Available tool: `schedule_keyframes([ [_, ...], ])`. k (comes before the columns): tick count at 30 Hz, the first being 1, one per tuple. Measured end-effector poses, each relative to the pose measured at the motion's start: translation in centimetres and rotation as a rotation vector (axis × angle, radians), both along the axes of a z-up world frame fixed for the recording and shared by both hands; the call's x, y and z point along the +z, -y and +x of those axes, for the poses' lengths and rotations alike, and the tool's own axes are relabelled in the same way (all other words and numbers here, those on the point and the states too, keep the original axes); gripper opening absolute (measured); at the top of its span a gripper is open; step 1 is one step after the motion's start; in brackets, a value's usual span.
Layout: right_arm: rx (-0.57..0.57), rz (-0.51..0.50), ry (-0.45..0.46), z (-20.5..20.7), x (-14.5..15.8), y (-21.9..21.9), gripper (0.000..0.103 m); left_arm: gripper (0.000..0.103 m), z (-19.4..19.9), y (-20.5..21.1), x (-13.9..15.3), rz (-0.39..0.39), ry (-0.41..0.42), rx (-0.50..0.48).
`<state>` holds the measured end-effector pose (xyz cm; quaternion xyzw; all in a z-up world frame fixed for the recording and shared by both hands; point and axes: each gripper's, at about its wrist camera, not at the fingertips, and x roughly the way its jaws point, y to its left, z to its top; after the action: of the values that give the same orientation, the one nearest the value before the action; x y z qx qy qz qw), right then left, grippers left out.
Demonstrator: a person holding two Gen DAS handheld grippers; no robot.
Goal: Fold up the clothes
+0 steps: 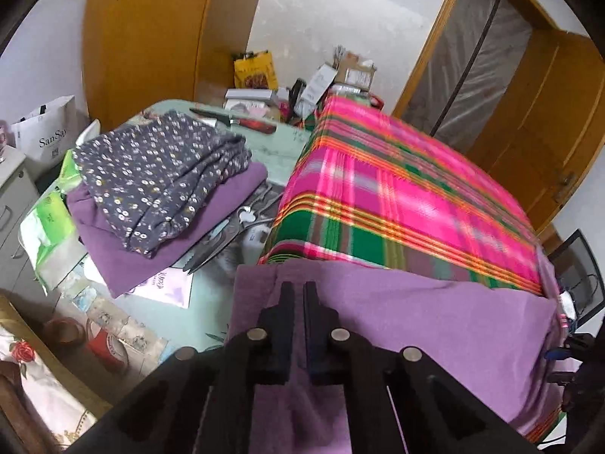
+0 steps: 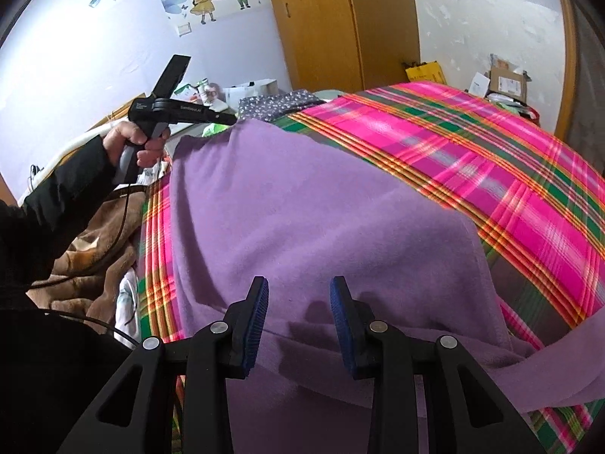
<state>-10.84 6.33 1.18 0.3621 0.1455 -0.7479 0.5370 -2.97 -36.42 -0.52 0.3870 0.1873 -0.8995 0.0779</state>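
Over purple garment (image 2: 302, 219), left hand (image 2: 132, 143) angled down w/ gripper.

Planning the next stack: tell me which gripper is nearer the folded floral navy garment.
Left. The left gripper, jaws shut on the purple fleece garment, sits near the floral navy garment; the right gripper hovers open at the fleece's opposite side.

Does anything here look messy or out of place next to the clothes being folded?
Yes. Scissors and a knife lie loose on the side table, beside the stack of folded clothes. Sharp things look odd so near fabric. The purple cloth on the plaid blanket looks smooth, nothing torn or spilled.
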Motion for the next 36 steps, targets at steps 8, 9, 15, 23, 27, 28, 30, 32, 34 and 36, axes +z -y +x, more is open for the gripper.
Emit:
schedule_keyframes([
  [8, 0.042, -0.012, -0.003, 0.8, 0.0, 2.0, 0.035, 0.008, 6.1, -2.0, 0.4, -0.004, -0.048, 0.048],
  [9, 0.046, -0.009, -0.002, 0.8, -0.1, 2.2, 0.035, 0.008, 6.4, -2.6, 0.1, 0.001, -0.051, 0.025],
  [15, 0.046, 0.046, 0.004, 0.7, -1.1, 3.3, 0.035, 0.004, 7.2, -2.3, -4.1, 0.057, 0.013, 0.053],
  [23, 0.054, 0.094, 0.011, 1.6, -1.7, 1.4, 0.035, 0.004, 8.3, -4.2, -2.5, 0.027, -0.009, 0.075],
  [27, 0.002, 0.047, -0.032, 1.2, -0.1, 0.3, 0.035, 0.004, 5.6, -8.9, -0.9, 0.052, -0.050, -0.045],
  [28, -0.020, 0.037, -0.043, 1.0, 0.3, -0.1, 0.035, 0.004, 4.7, -10.3, -0.7, 0.062, -0.056, -0.087],
  [30, -0.097, 0.010, -0.057, 0.2, 1.1, -1.5, 0.035, 0.004, 3.2, -12.9, -0.5, 0.079, -0.066, -0.164],
  [32, -0.214, -0.015, -0.065, -1.0, 1.9, -3.9, 0.035, 0.005, 1.8, -15.3, -0.4, 0.090, -0.070, -0.231],
  [34, -0.325, -0.031, -0.058, -2.3, 2.2, -6.3, 0.035, 0.005, 0.6, -17.3, -0.5, 0.102, -0.063, -0.286],
  [36, -0.449, -0.048, -0.036, -3.7, 2.5, -9.2, 0.035, 0.005, -0.3, -19.1, -0.8, 0.098, -0.048, -0.329],
])
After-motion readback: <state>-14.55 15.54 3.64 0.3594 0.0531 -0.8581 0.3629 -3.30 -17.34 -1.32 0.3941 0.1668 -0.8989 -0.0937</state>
